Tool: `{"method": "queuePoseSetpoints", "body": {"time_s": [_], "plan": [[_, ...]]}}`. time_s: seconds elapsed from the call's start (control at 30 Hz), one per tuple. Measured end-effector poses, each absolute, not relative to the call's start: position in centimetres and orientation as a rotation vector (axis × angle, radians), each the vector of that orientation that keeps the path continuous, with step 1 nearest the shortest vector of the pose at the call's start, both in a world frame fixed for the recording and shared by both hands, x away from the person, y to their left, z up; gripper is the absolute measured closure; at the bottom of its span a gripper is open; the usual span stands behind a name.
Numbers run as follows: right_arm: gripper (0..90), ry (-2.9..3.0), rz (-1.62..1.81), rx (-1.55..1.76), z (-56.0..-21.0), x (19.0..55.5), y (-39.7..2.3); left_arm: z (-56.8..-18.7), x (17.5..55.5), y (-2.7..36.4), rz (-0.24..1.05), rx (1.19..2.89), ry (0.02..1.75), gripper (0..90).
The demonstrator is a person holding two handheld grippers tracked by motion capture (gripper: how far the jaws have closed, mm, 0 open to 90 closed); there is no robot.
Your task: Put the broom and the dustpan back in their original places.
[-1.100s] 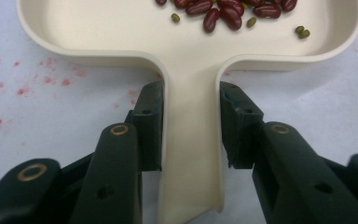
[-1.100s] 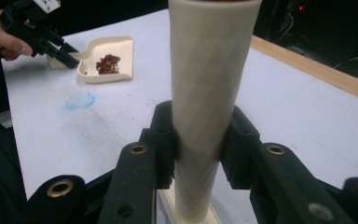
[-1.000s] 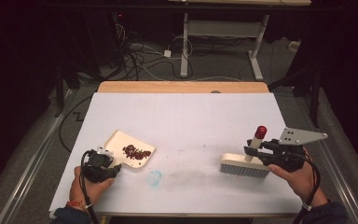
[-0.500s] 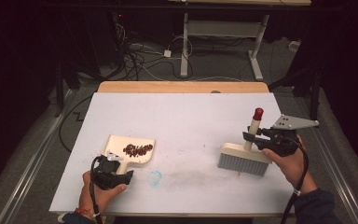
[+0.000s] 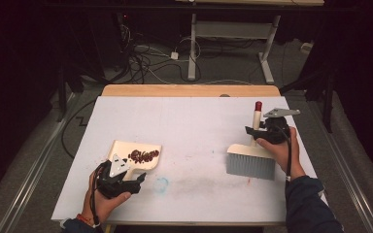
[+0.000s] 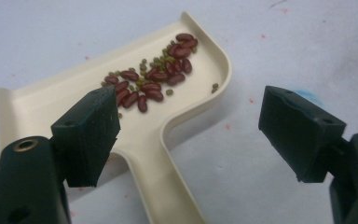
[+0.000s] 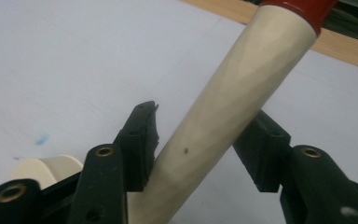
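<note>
Left hand-held gripper [image 5: 138, 178] hovering at the near left of the bench [image 5: 184, 121], jaws spread wide after just opening, straddling the dustpan [image 6: 135, 88] handle without touching it. Dustpan lying flat on the bench, holding a cluster of red beans [image 6: 156, 77] mixed with small green ones, handle pointing toward the person. Left hand [image 5: 108, 199] wrapping the gripper body from below.

Right hand-held gripper [image 5: 250, 132] sitting at the right of the bench, jaws partly parted after just opening, flanking the pale handle of the brush [image 7: 233, 107]; left pad seeming just beside the handle, right pad standing slightly behind it, contact hard to tell. Brush [image 5: 250, 162] resting bristles-down on the bench, red-tipped handle slanting up and away. Right hand [image 5: 279, 148] resting just beside the brush head.
</note>
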State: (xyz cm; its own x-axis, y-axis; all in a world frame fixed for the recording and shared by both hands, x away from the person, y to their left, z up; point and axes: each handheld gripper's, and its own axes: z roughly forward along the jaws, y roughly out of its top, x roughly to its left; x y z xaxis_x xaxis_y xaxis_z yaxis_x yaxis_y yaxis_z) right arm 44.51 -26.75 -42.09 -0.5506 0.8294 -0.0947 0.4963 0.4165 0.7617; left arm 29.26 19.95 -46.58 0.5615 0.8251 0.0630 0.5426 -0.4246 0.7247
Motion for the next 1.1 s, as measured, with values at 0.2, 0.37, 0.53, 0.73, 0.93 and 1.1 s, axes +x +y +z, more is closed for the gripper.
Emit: {"method": "queuePoseSetpoints", "body": {"time_s": [0.2,0.37,0.53,0.73,0.93,1.1], "plan": [[42.5,2.174,0.832,1.080,-42.6,44.8,-25.1,-46.6,29.2,19.4,0.537,2.146,1.058,19.5],[38.3,2.067,0.938,1.102,-41.7,44.5,-25.6,-46.8,29.2,19.2,0.522,2.153,1.045,19.5],[38.4,2.044,1.028,1.104,-41.0,43.8,-26.1,-46.7,29.2,19.0,0.523,2.160,1.032,19.5],[38.2,2.027,1.105,1.080,-40.4,42.6,-26.3,-46.7,29.0,18.9,0.531,2.162,1.017,19.5],[34.9,2.000,1.151,1.055,-39.8,41.2,-26.0,-46.5,28.9,19.2,0.558,2.162,0.996,19.5],[30.0,1.961,1.186,1.027,-39.3,39.9,-25.1,-45.9,28.8,19.9,0.594,2.144,0.969,19.5]]}}
